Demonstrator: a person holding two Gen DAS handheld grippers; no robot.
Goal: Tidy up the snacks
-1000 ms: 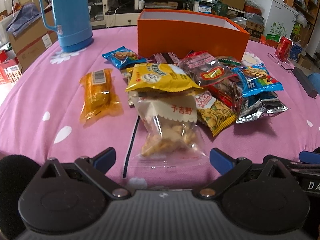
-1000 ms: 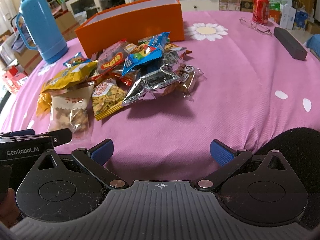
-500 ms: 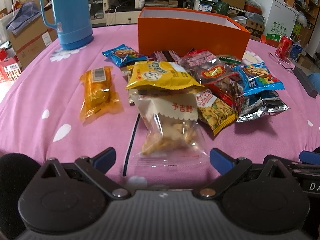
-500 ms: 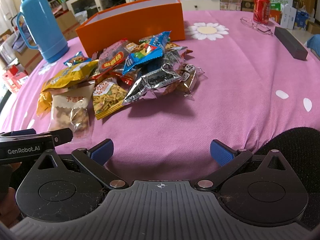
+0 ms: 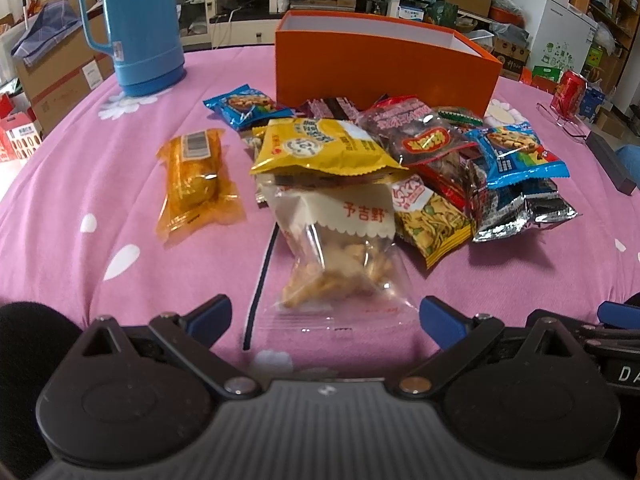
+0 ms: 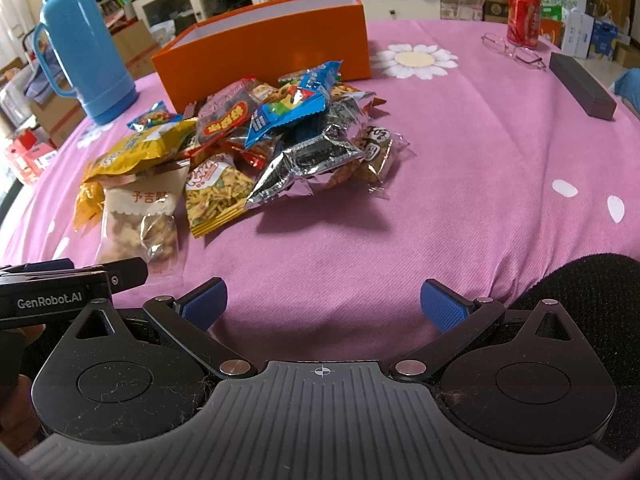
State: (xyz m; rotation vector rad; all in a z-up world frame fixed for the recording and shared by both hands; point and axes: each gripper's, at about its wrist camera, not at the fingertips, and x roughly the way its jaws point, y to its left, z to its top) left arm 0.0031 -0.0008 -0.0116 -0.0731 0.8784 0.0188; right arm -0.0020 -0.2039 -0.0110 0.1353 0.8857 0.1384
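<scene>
A clear plastic packet of golden crackers with a cream label (image 5: 340, 248) lies at the near edge of the snack pile, long axis running away from the left gripper (image 5: 324, 314), whose jaws gape wide and empty around its near end. The right gripper (image 6: 324, 300) hangs equally wide, holding nothing. Behind the pile stands an open orange rectangular box (image 5: 384, 64) on the pink flowered tablecloth (image 6: 460, 208); cluttered shelves beyond.

Left wrist view low at the table's near edge, facing the orange box (image 5: 386, 62) at 12 o'clock, right wrist view beside it, box (image 6: 264, 54) at 11 o'clock, both sharing the snack pile (image 5: 384, 164).
</scene>
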